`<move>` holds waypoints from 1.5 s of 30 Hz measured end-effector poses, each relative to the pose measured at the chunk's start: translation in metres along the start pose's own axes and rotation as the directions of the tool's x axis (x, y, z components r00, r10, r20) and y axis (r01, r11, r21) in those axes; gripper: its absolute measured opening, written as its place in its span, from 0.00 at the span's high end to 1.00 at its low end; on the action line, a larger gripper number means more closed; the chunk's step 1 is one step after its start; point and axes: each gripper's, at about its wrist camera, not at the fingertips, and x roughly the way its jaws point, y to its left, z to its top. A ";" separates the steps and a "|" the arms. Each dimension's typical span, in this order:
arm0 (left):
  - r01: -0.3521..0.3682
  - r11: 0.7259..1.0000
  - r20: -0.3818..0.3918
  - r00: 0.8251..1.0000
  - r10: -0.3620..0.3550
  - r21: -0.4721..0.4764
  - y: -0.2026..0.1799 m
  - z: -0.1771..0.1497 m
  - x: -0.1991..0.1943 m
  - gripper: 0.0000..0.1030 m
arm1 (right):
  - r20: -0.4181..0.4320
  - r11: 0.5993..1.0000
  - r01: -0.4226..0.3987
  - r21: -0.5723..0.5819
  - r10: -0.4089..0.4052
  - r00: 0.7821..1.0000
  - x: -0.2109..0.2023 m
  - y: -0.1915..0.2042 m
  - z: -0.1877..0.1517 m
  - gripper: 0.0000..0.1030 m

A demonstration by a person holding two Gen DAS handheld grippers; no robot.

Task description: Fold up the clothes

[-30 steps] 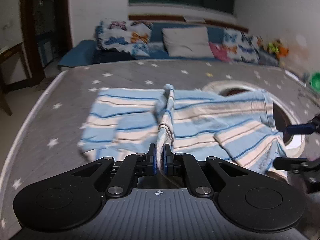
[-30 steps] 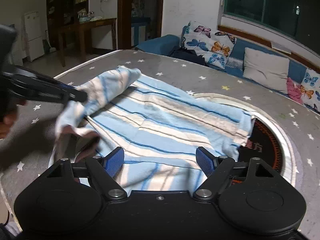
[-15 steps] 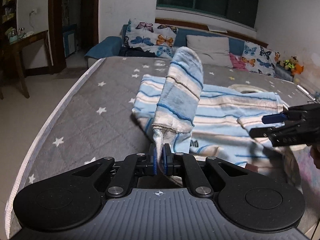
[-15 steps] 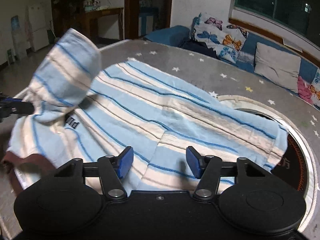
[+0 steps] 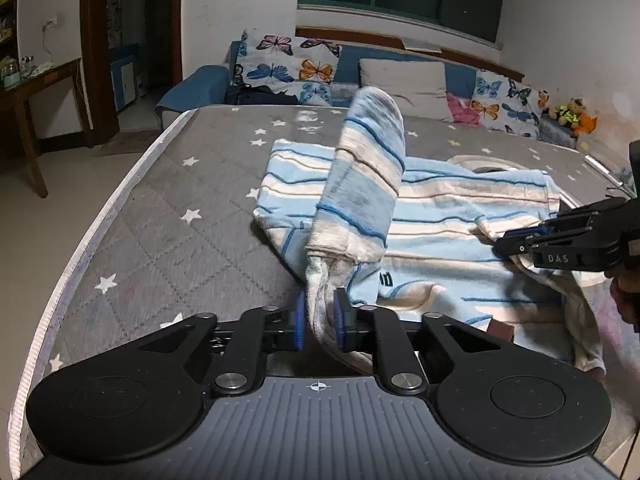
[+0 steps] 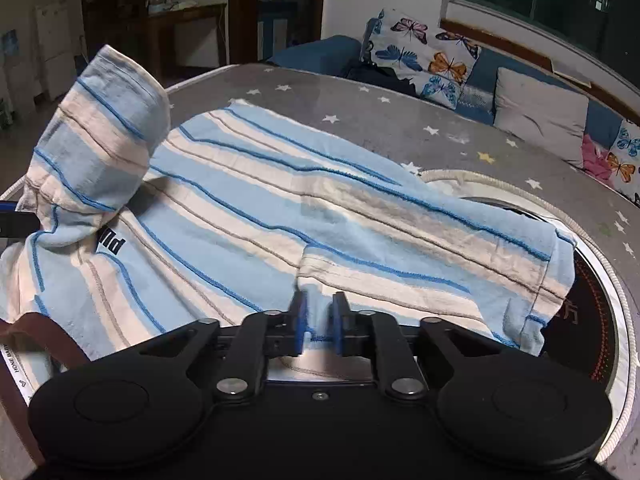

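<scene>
1 grey star-printed mattress (image 5: 168, 216) fills both views, and on it lies 1 light-blue striped shirt (image 6: 280, 208), spread flat except for 1 sleeve (image 5: 364, 184) raised upright at the shirt's left side. Behind the mattress stands 1 blue sofa (image 5: 188, 84) with 1 plain grey cushion (image 5: 404, 80) among several butterfly-print cushions (image 5: 288, 68). 2 grippers are in play. The left gripper (image 5: 319, 324) has its blue pads slightly parted, with the cuff of the raised sleeve hanging between them; whether they pinch the cloth cannot be told. The right gripper (image 6: 319, 320) has its pads drawn close with a narrow gap, set at a folded edge of the shirt near the hem; whether cloth is caught there cannot be told. Only the left wrist view shows 2 soft toys (image 5: 576, 114) at the sofa's far end and the right gripper from the side. Only the right wrist view shows the shirt's dark printed lettering (image 6: 110, 245) clearly and 1 white round rim (image 6: 608, 248) under the shirt's far edge.
</scene>
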 end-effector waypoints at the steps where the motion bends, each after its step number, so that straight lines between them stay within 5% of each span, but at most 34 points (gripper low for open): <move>1: -0.001 1.000 0.005 1.000 0.001 0.008 -0.001 0.002 -0.001 0.69 | 0.001 1.000 -0.001 -0.001 0.001 1.000 0.000 0.001 0.000 0.89; 14: 0.031 0.992 -0.021 0.999 -0.029 0.120 -0.024 0.036 0.022 0.51 | 0.012 1.000 0.000 -0.031 0.000 1.000 0.000 0.007 0.003 0.92; 16: 0.049 0.990 -0.035 0.998 -0.045 0.129 -0.027 0.043 0.034 0.57 | 0.024 0.999 0.007 -0.035 -0.006 1.000 -0.005 0.006 0.002 0.94; 18: 0.064 0.991 -0.050 0.997 -0.058 0.115 -0.025 0.047 0.039 0.87 | 0.039 0.999 0.015 -0.035 -0.014 0.999 -0.013 0.003 0.001 0.95; 30: -0.004 0.997 0.050 0.999 0.008 -0.081 0.010 0.024 -0.009 0.92 | 0.146 0.986 0.165 0.009 -0.165 0.976 -0.091 -0.037 -0.030 0.95; 35: -0.027 0.991 0.031 0.999 0.031 -0.133 0.025 0.003 -0.020 0.92 | 0.132 0.976 0.213 0.053 -0.219 0.967 -0.110 -0.051 -0.053 0.95; 41: -0.008 0.989 -0.007 1.000 0.007 -0.148 0.032 -0.007 -0.012 0.91 | 0.091 0.974 0.128 0.185 -0.146 0.985 -0.109 -0.072 -0.082 0.94; 45: 0.007 0.990 0.002 1.000 -0.007 -0.138 0.034 -0.006 -0.012 0.91 | 0.099 0.968 0.064 0.241 -0.090 0.991 -0.117 -0.074 -0.094 0.76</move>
